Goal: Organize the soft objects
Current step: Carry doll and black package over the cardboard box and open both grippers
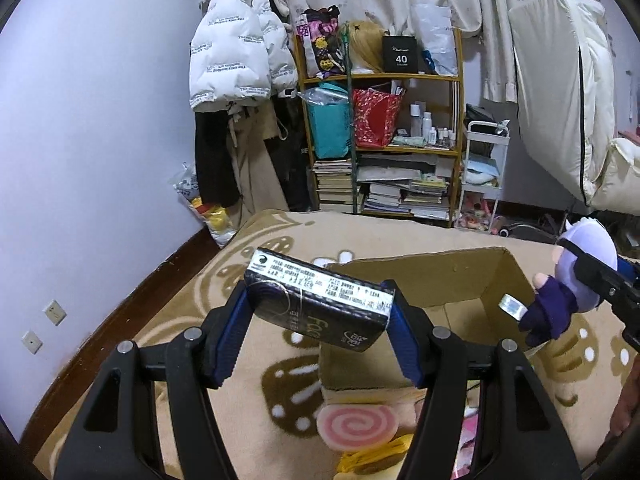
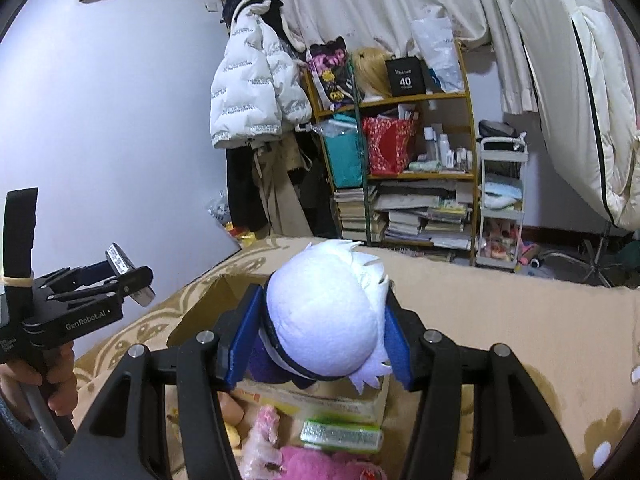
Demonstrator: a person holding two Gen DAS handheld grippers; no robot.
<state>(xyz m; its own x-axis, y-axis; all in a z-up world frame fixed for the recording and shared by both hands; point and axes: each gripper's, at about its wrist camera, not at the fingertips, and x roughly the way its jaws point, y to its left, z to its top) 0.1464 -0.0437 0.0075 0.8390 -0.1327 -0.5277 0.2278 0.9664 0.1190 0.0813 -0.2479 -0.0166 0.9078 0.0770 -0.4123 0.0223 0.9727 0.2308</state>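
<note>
My left gripper (image 1: 318, 316) is shut on a black facial tissue pack (image 1: 320, 300) with a white label, held above the near corner of an open cardboard box (image 1: 440, 280). It also shows from the side in the right wrist view (image 2: 132, 276). My right gripper (image 2: 318, 336) is shut on the head of a white-haired plush doll (image 2: 324, 316) in dark purple clothes, held over the box (image 2: 500, 304). In the left wrist view the doll (image 1: 576, 276) hangs at the box's right edge.
The box sits on a beige patterned blanket (image 1: 248, 280). Near me lie a pink swirl cushion (image 1: 356, 424), a pink plush (image 2: 320, 460) and a green pack (image 2: 340, 436). A cluttered bookshelf (image 1: 384, 140), hanging coats (image 1: 240, 64) and a white cart (image 1: 484, 172) stand behind.
</note>
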